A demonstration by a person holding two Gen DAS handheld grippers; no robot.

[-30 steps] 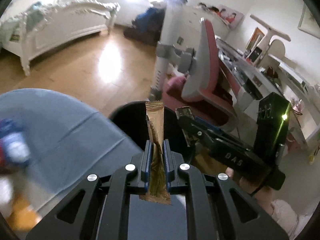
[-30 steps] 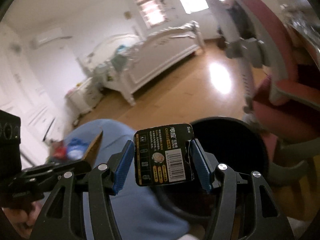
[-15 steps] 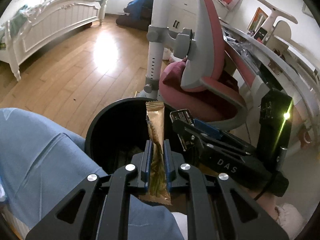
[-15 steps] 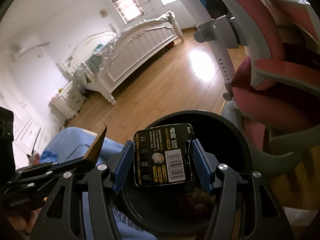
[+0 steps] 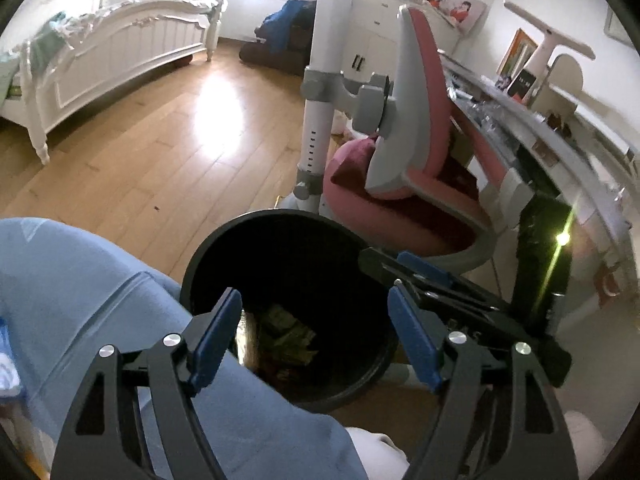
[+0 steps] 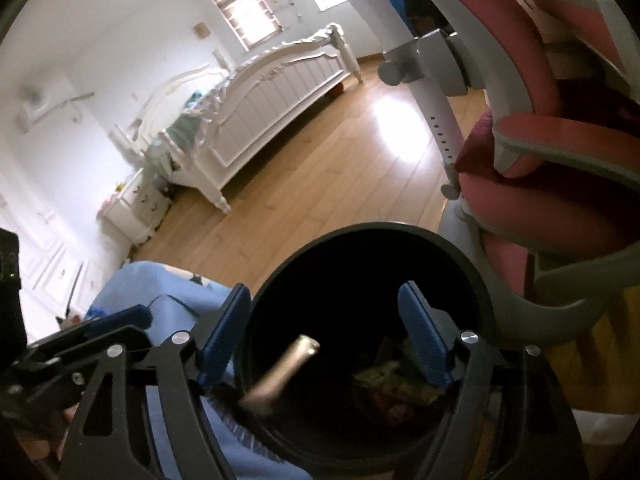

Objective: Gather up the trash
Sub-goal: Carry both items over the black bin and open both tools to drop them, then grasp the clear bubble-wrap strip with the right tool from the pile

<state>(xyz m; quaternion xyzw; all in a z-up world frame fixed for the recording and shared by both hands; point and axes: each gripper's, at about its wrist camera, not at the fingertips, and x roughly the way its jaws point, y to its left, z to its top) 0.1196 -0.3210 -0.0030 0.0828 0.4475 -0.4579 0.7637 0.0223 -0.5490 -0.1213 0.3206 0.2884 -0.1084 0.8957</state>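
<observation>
Now both sets of jaws are opening with nothing between them, over the black bin [image 5: 280,224]. Left gripper [image 5: 314,336] earlier pinched a gold wrapper [image 6: 280,376]; it's now blurred, falling inside the bin at its left wall. Right gripper [image 6: 324,336] earlier held a black barcoded battery card; can't pick it out among the trash [image 5: 286,336] on the bin bottom. No legible writing now. Blue-trousered leg [image 5: 100,300] left of bin, pink chair [image 5: 420,168] far right.
</observation>
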